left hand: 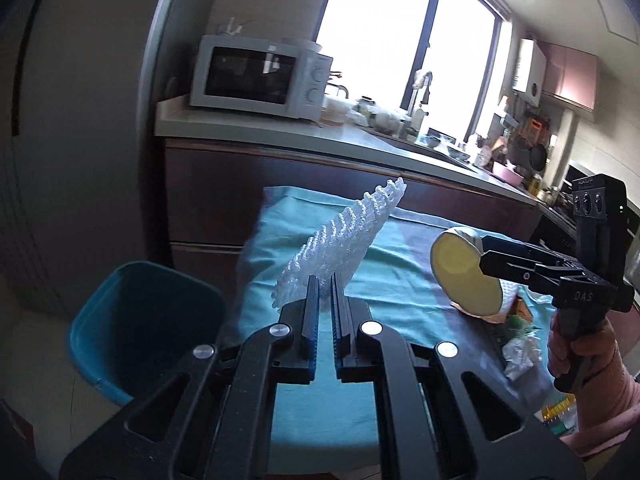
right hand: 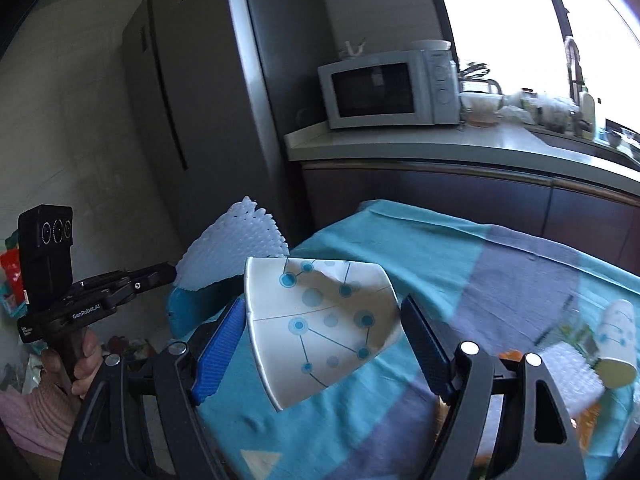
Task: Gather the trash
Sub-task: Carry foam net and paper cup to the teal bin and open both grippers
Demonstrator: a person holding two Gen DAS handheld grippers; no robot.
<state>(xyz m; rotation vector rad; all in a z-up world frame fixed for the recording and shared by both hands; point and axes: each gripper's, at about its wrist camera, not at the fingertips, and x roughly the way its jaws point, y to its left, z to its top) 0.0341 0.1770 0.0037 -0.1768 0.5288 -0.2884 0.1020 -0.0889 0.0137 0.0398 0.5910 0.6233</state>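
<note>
**Carry both pieces over the bin, then let go**

Your left gripper [left hand: 325, 300] has its jaws squeezed almost shut on the white foam net [left hand: 340, 240]. The net sticks up and away from the jaws, held only by its bottom edge. Your right gripper [right hand: 324, 344] has its jaws wide, pressed on both sides of the paper cup [right hand: 320, 328]. The cup is squashed and lies on its side between the blue pads [right hand: 220, 344].

Both pieces are up in the air above the desk [left hand: 400, 240] with the teal cloth. The teal bin [left hand: 140, 320] stands on the floor, just past the left end of the desk.

To do this step well, I think you should bring each piece right over the open mouth of the bin before you let go. The net is light and may float off to the side, so hold it low. Open one gripper at a time.

More trash is on the desk: another paper cup [right hand: 616, 344] and some wrappers [left hand: 520, 352] beside it.
</note>
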